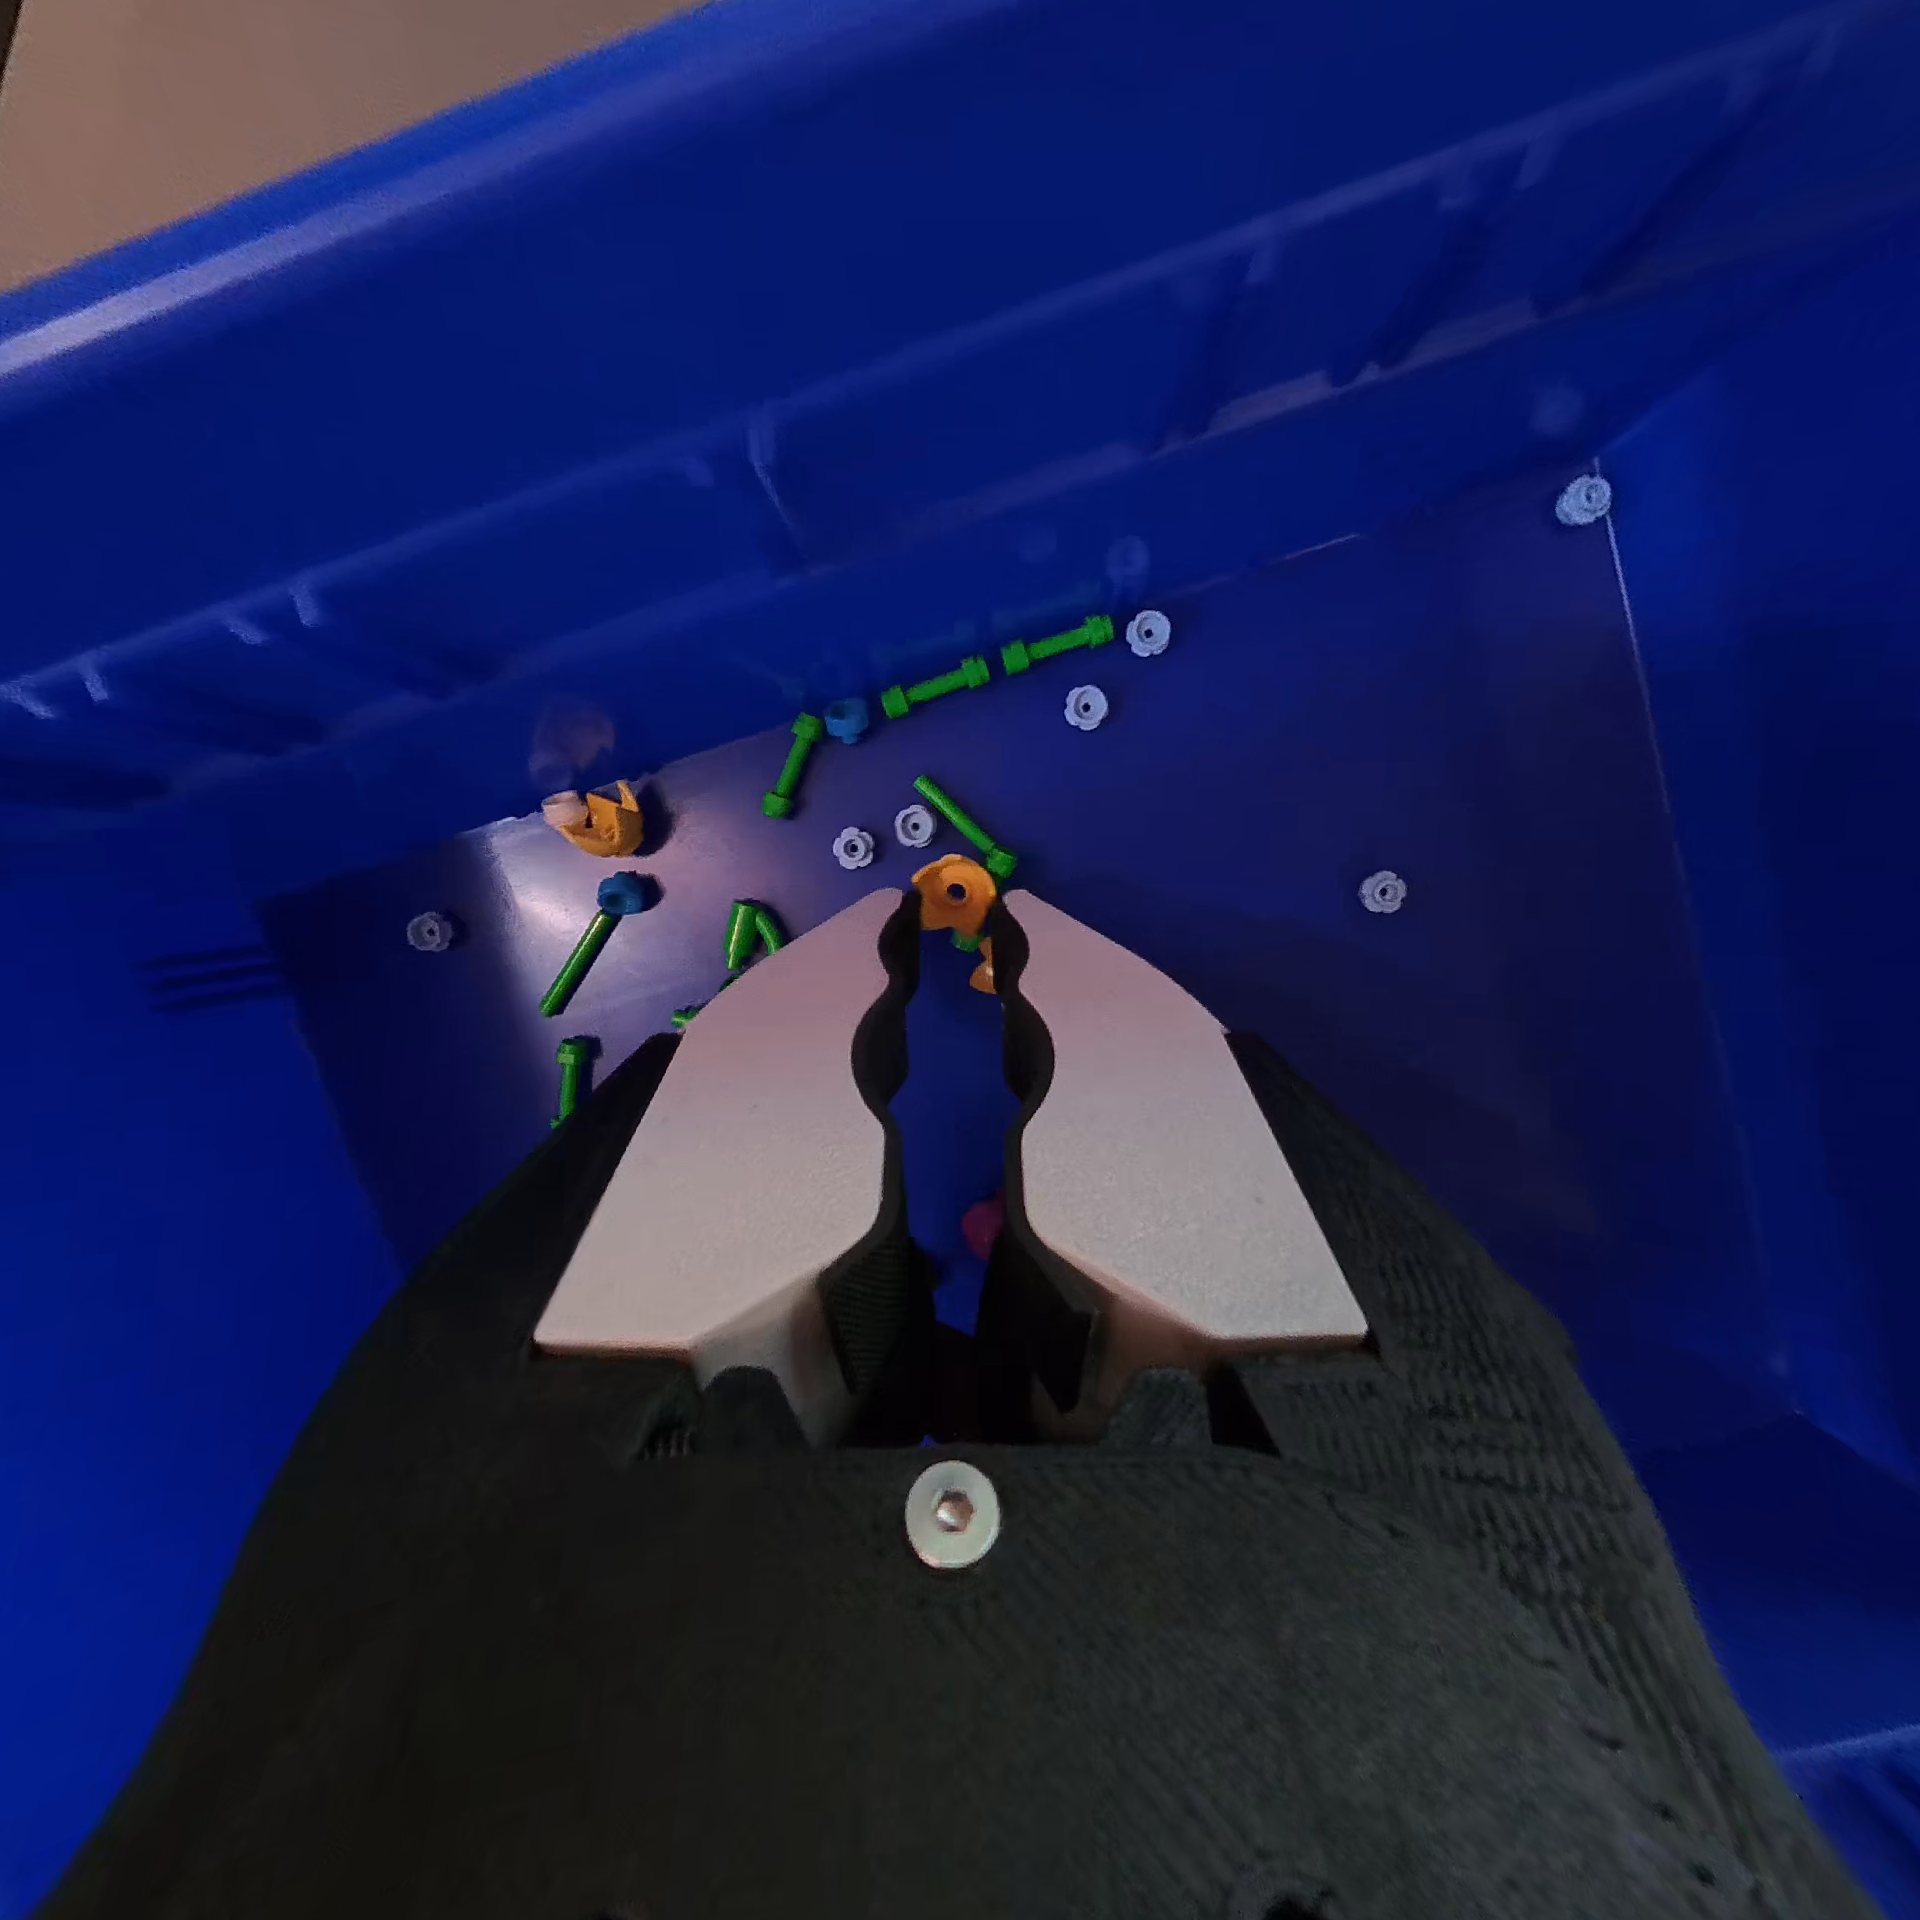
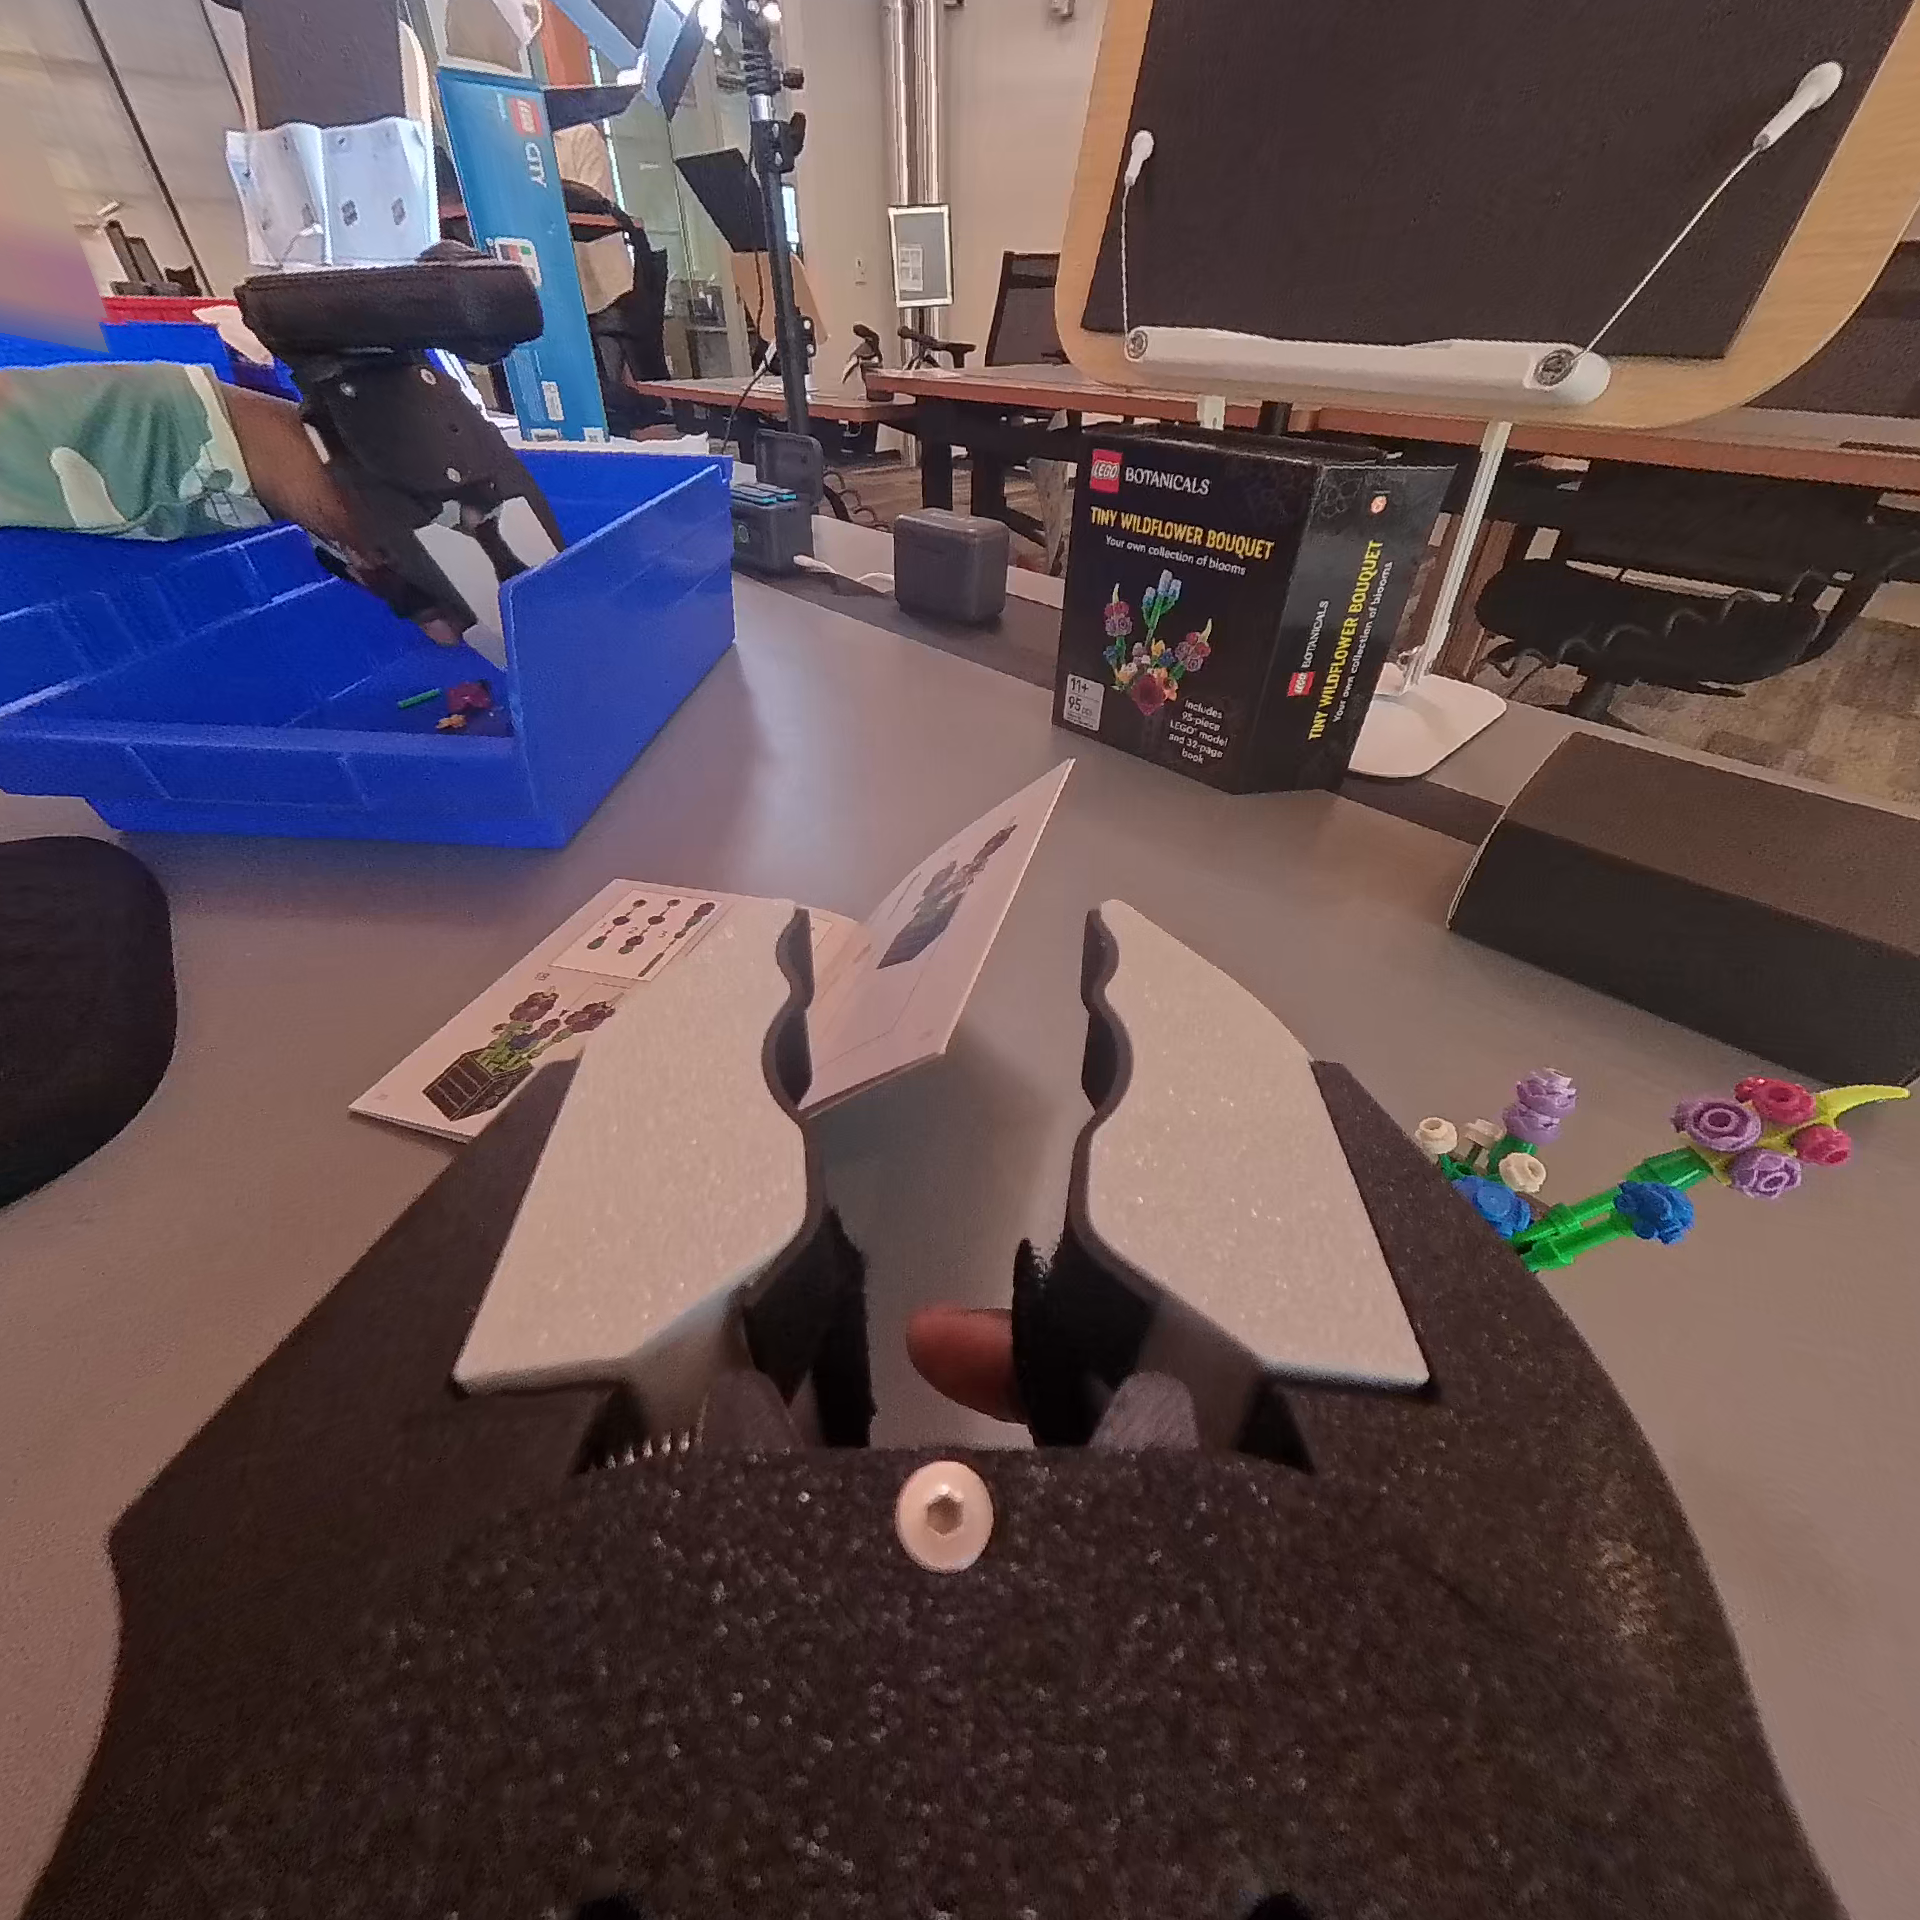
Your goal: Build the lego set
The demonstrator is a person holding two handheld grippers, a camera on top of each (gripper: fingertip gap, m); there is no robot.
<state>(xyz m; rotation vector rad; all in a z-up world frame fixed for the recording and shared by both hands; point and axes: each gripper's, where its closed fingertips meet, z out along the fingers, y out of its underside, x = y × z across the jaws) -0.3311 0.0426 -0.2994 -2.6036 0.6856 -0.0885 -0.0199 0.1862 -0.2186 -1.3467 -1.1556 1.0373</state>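
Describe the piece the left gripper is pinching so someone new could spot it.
Look inside the blue plastic bin, on its floor among scattered thin green rod pieces and pale lilac flower studs. At the left gripper tips sits a small orange flower-shaped piece with a round centre hole. The other orange piece lies apart, near the wall.

Left gripper [image 1: 953,912] angled steeply downward, tips nearly closed, pinching a small piece between them. Right gripper [image 2: 940,940] held low and level, jaws spread wide, nothing between them; fingertip [image 2: 961,1356] visible behind.
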